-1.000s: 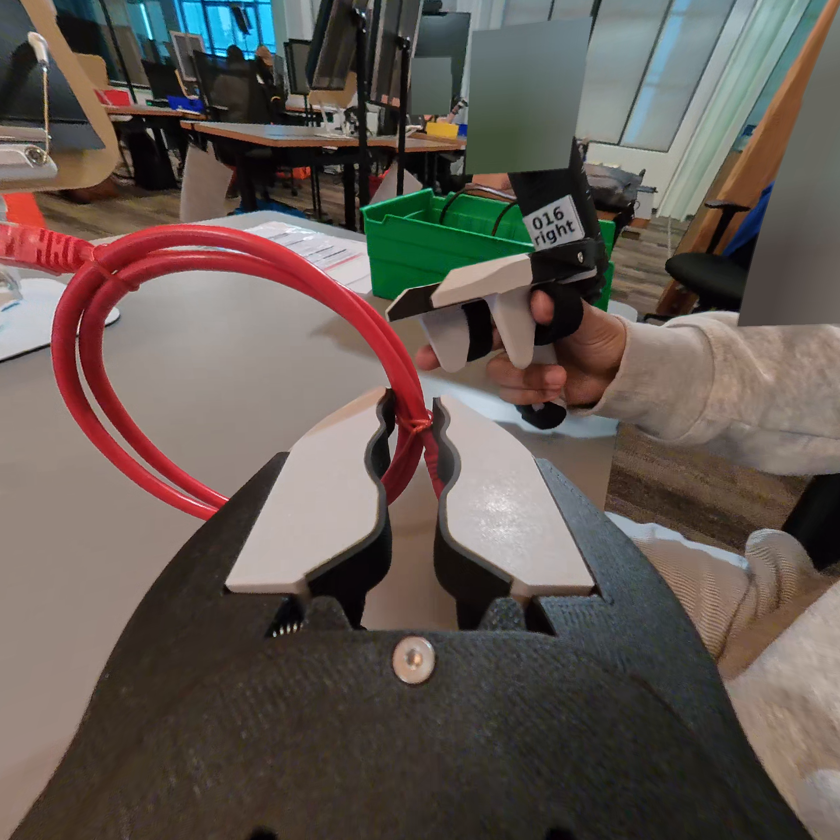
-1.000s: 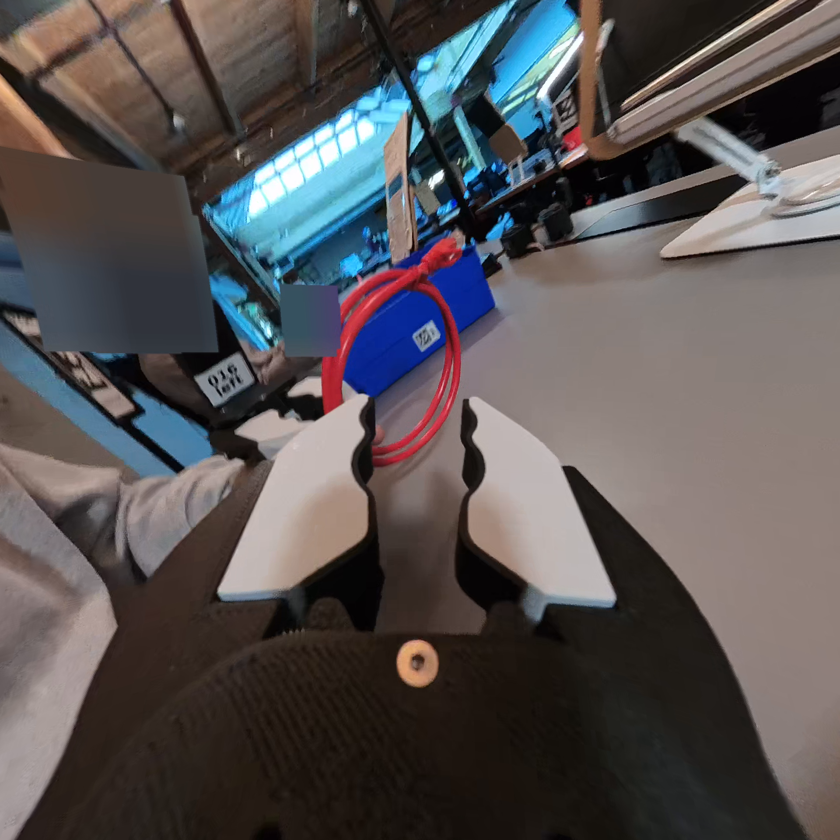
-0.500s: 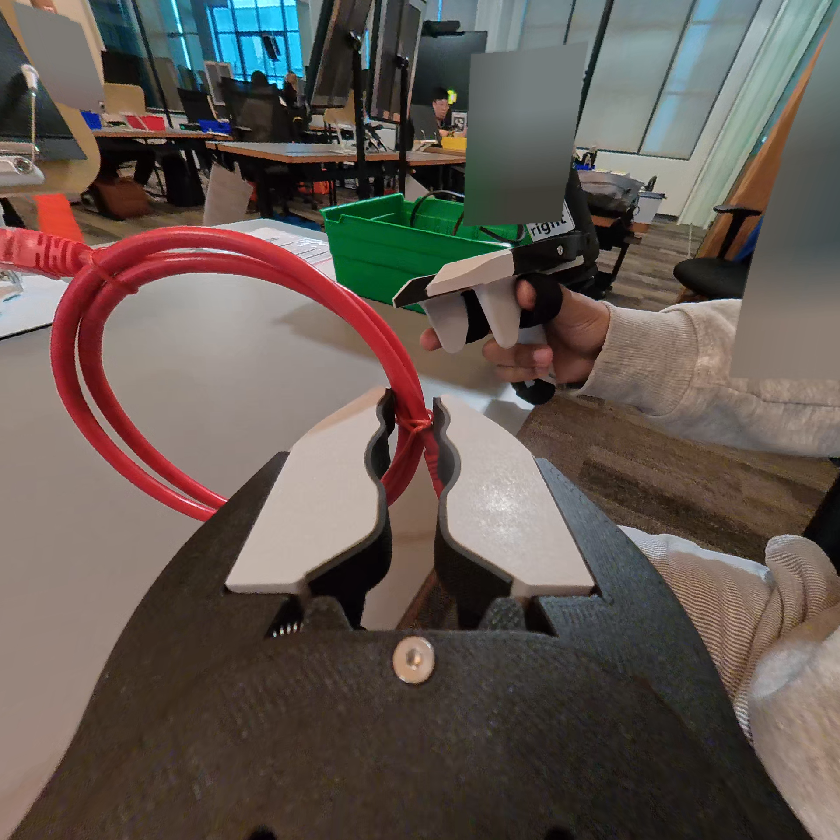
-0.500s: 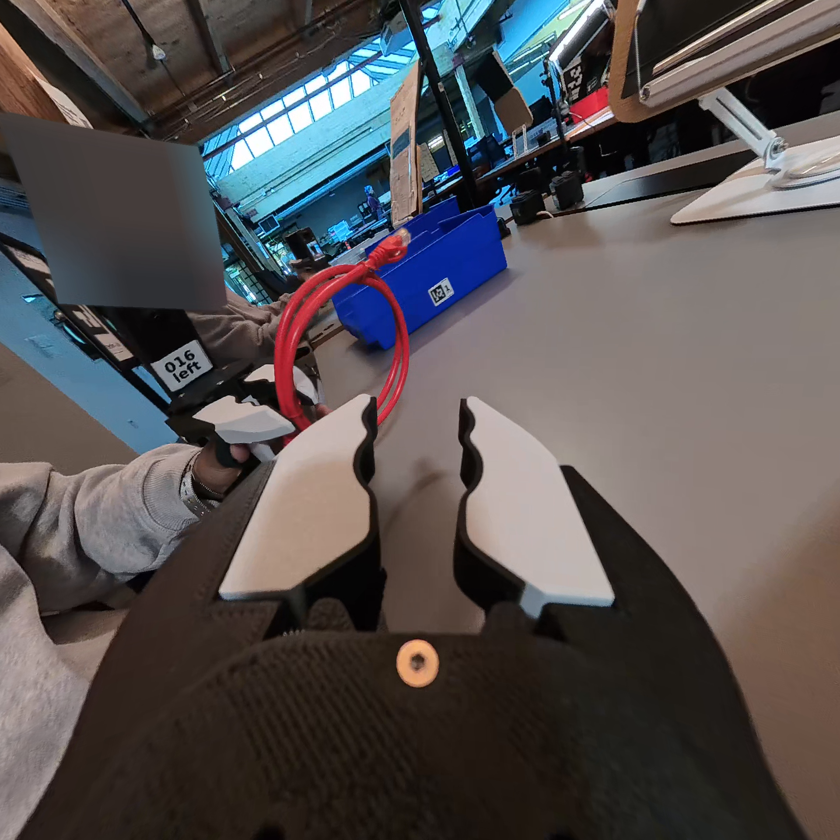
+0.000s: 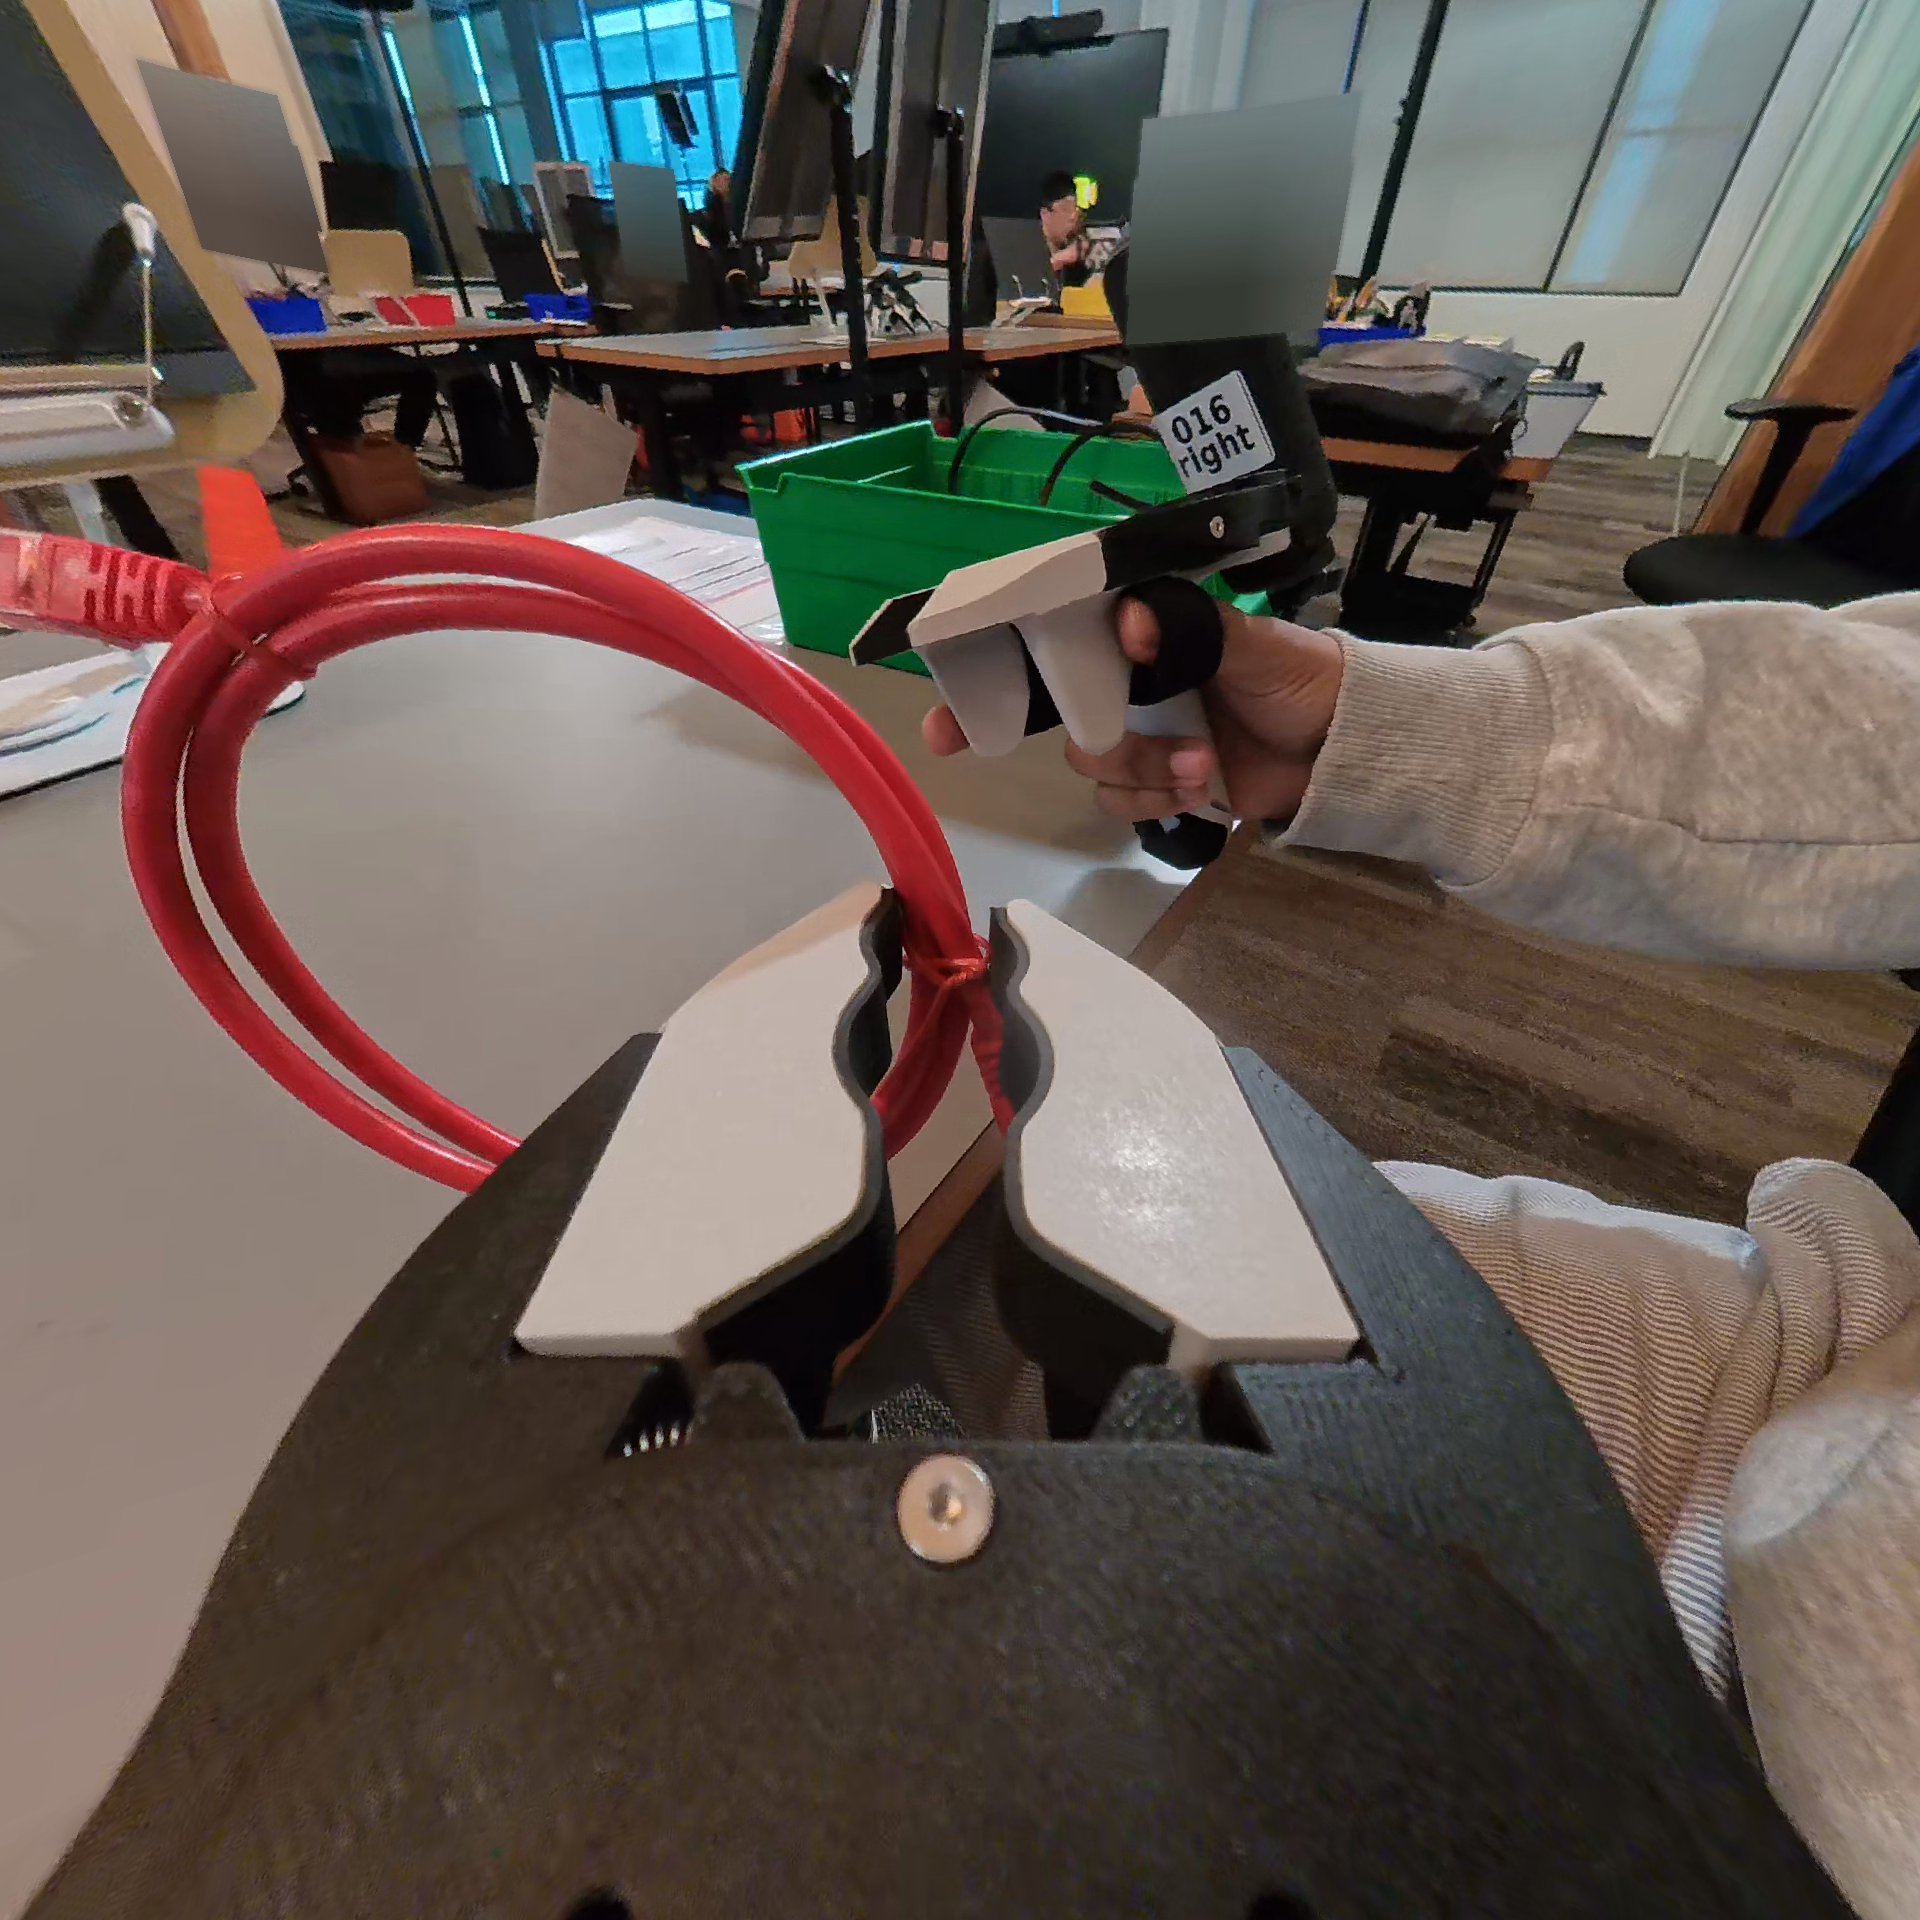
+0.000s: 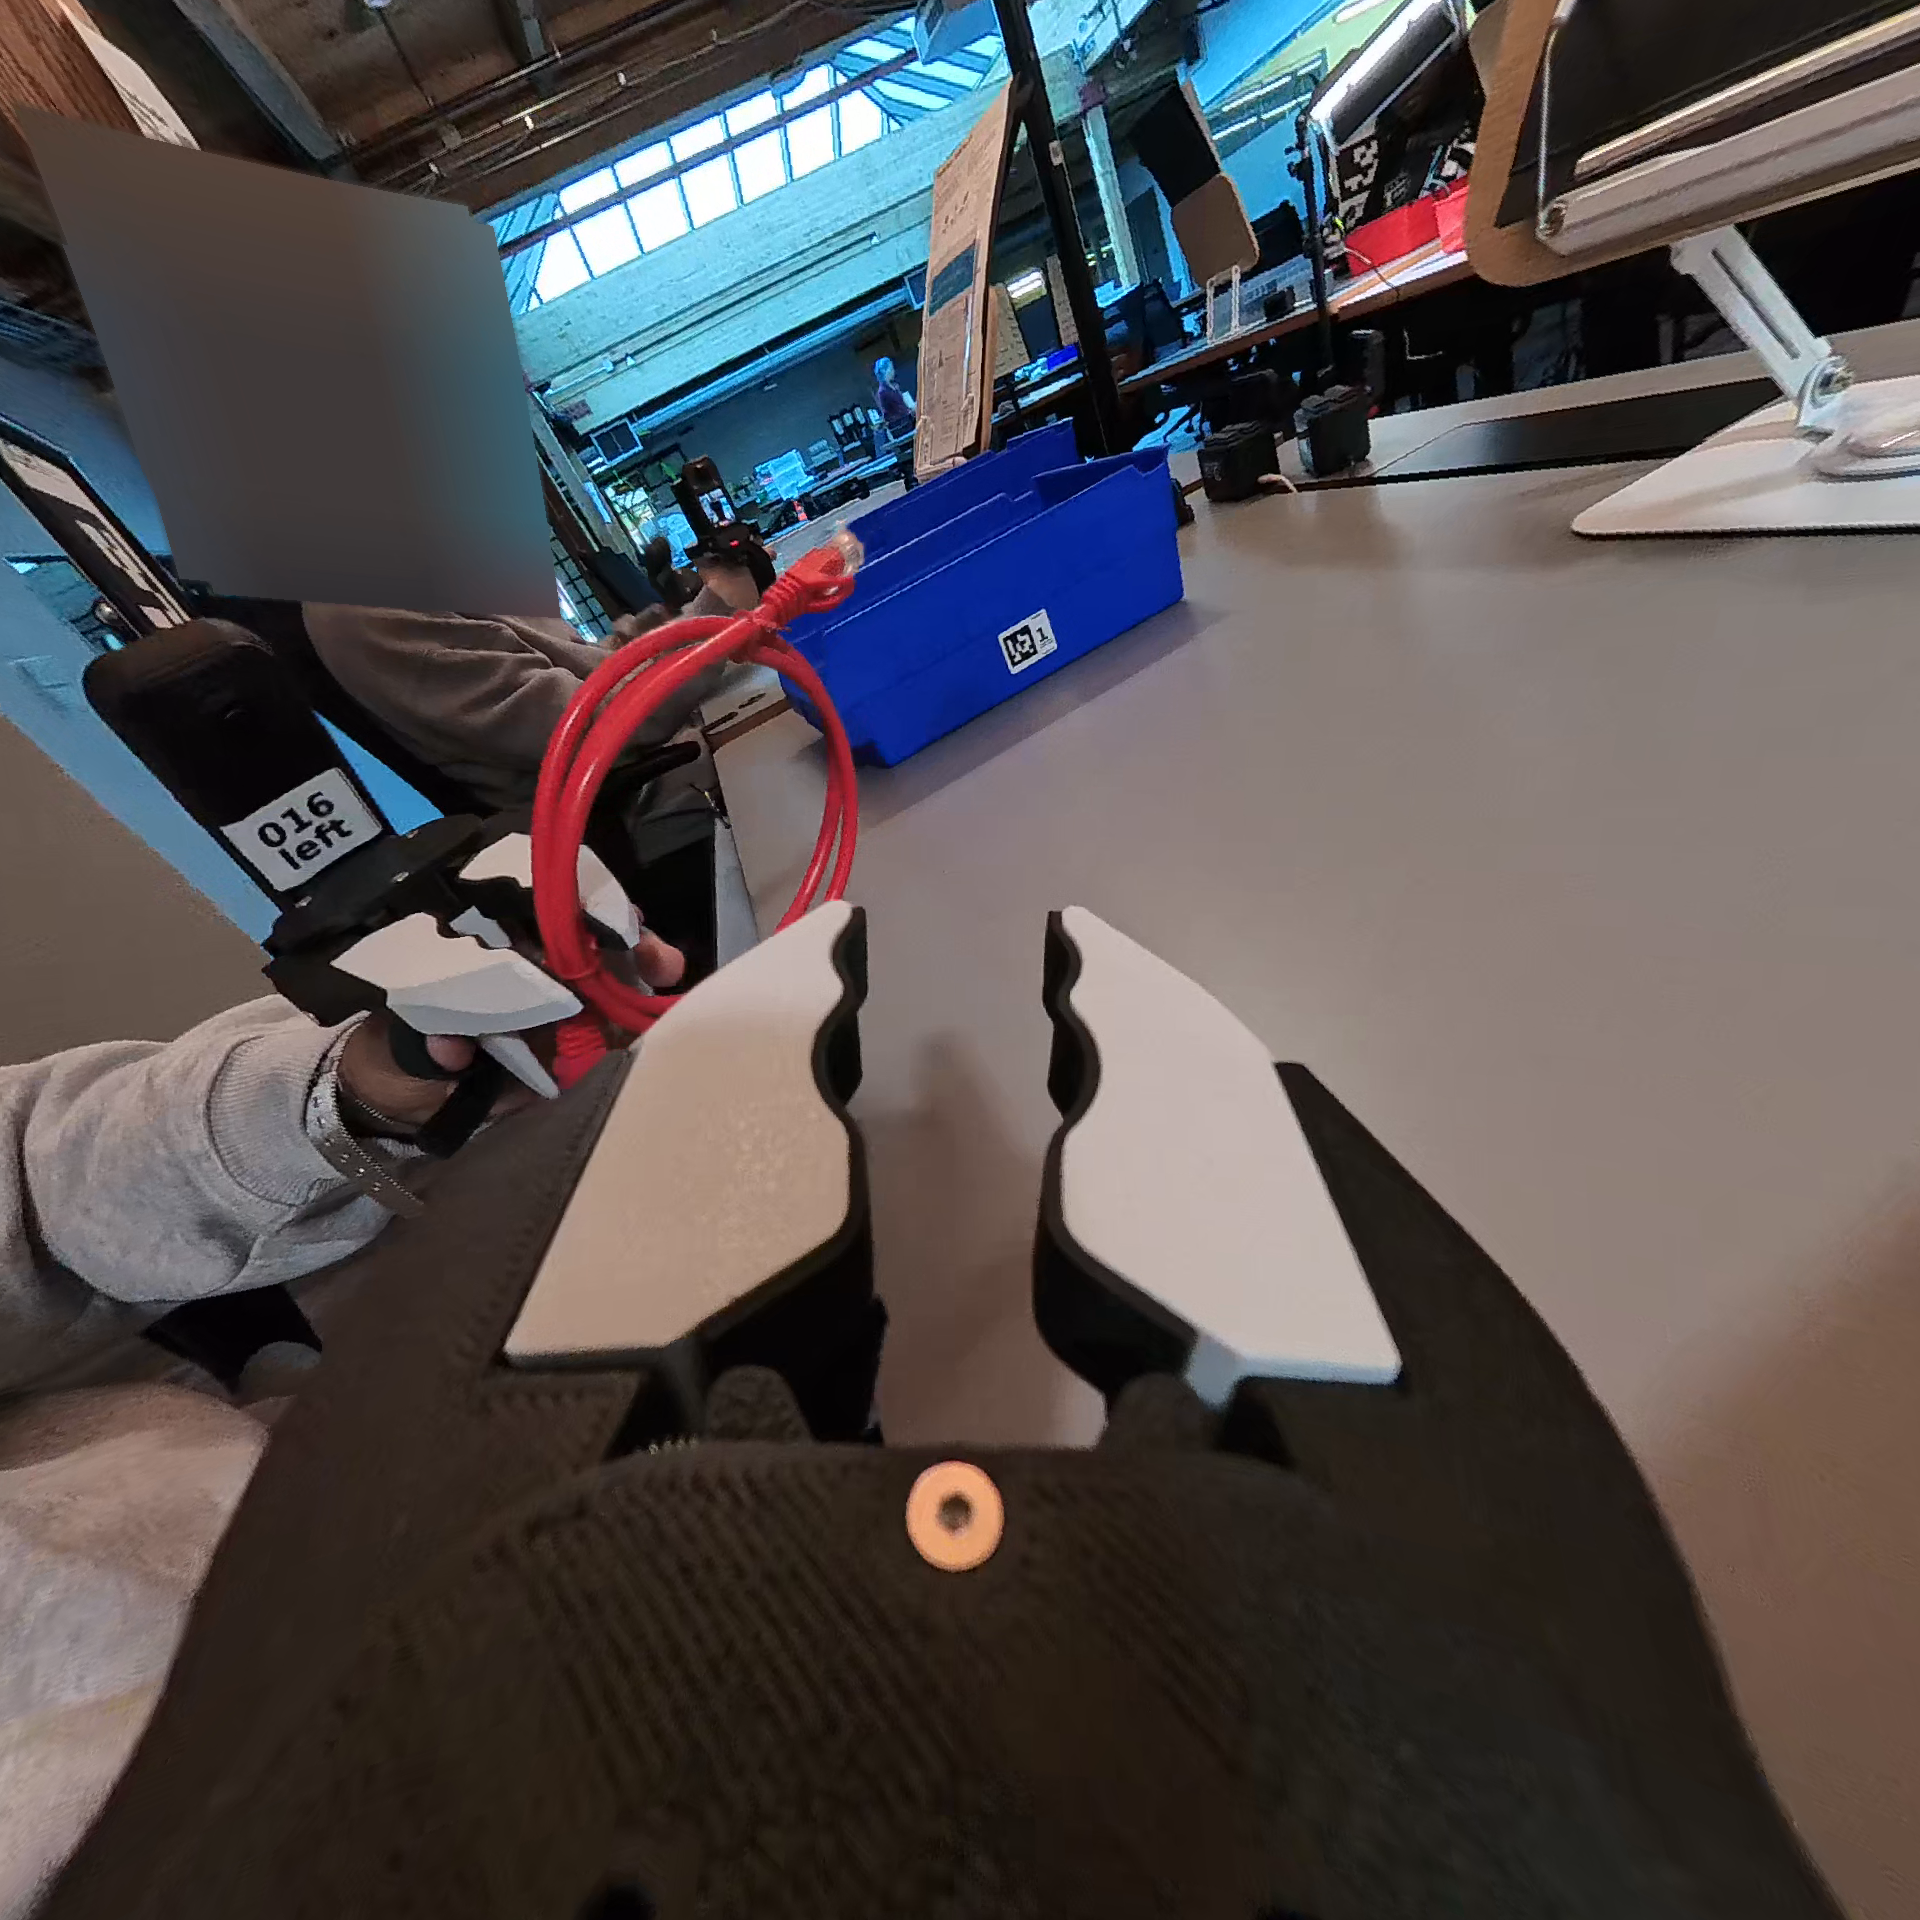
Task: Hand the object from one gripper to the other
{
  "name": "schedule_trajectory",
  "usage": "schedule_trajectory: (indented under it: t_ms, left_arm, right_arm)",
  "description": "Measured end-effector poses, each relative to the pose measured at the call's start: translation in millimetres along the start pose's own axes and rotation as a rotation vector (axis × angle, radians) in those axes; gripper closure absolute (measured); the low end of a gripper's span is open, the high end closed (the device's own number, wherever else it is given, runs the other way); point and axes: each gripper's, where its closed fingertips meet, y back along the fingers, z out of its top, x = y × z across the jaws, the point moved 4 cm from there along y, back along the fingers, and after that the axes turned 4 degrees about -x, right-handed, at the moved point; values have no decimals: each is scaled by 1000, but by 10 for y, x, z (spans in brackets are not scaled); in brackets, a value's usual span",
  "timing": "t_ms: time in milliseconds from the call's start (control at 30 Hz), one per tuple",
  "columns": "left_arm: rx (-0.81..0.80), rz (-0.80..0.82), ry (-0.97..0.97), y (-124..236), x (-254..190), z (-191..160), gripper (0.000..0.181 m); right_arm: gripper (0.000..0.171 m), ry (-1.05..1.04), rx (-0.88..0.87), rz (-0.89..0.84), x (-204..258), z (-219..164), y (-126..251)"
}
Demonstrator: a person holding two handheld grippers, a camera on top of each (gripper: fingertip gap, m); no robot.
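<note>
A coiled red network cable (image 5: 416, 613) stands up as a loop, tied with a thin red twist. My left gripper (image 5: 940, 925) is shut on the cable at its tie, above the grey table's near edge. The cable also shows in the right wrist view (image 6: 831, 821), held by the left gripper (image 6: 540, 956) at the left. My right gripper (image 6: 951, 925) is open and empty over the table, apart from the cable. In the left wrist view the right gripper (image 5: 883, 639) hangs in a hand, to the right of the loop and not touching it.
A green bin (image 5: 862, 530) with black cables stands at the far side of the grey table (image 5: 520, 790). A blue bin (image 6: 987, 613) sits on the table in the right wrist view. A monitor stand base (image 6: 1756, 478) is at the back right. Wood floor (image 5: 1507, 1039) lies beyond the table edge. Across from one pair of fingers to the other is roughly 12 cm.
The right gripper has drifted a little relative to the loop and turned more level. The left gripper still holds the cable the same way. The right jaws stay open.
</note>
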Motion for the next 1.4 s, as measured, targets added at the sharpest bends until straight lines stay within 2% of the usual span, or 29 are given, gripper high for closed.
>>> schedule_trajectory:
  t_ms: [167,633,1033,1400]
  left_arm:
    - [1,15,23,53,87,-42,166]
    - [-45,-27,92,47,68,10,167]
    - [-145,-103,286,37,133,117,166]
    - [-219,-184,445,58,142,171,166]
  right_arm:
    - [139,-2,16,-14,-102,-18,-51]
    - [139,41,67,-7,-9,-111,-77]
    - [139,66,62,-33,11,-109,35]
    - [138,139,53,96,271,-126,-30]
